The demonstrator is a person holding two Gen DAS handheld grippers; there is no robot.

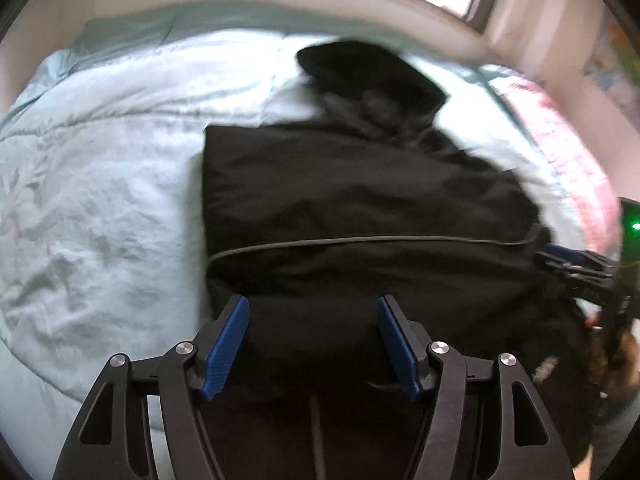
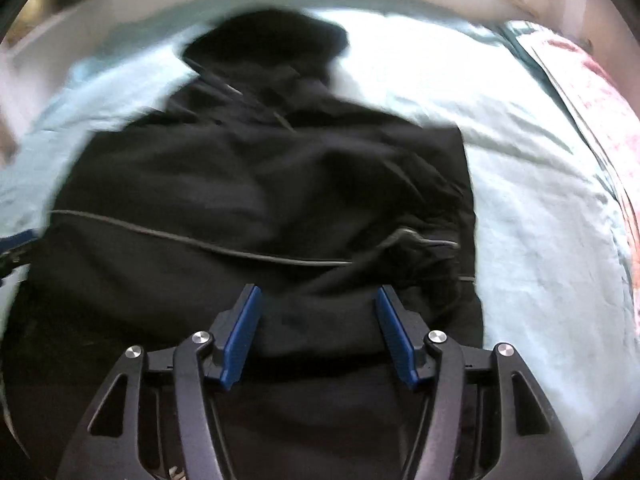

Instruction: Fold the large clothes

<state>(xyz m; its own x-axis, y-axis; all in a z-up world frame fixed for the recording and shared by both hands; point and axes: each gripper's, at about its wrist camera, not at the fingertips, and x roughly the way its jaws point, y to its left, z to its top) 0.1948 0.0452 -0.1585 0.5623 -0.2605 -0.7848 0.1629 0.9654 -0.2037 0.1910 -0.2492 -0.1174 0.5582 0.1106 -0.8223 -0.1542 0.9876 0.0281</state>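
A black jacket (image 1: 360,200) lies on the pale bedspread (image 1: 100,180), its sides folded in to make a narrow block. The left gripper (image 1: 314,344) and the right gripper (image 2: 318,334) stand apart over its near hem, probably not pinching cloth, apparently placed to lift it.

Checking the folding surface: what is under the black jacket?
The black jacket lies on a pale blue-green quilt that shows all around it. Whatever sits directly beneath the jacket is covered by it.
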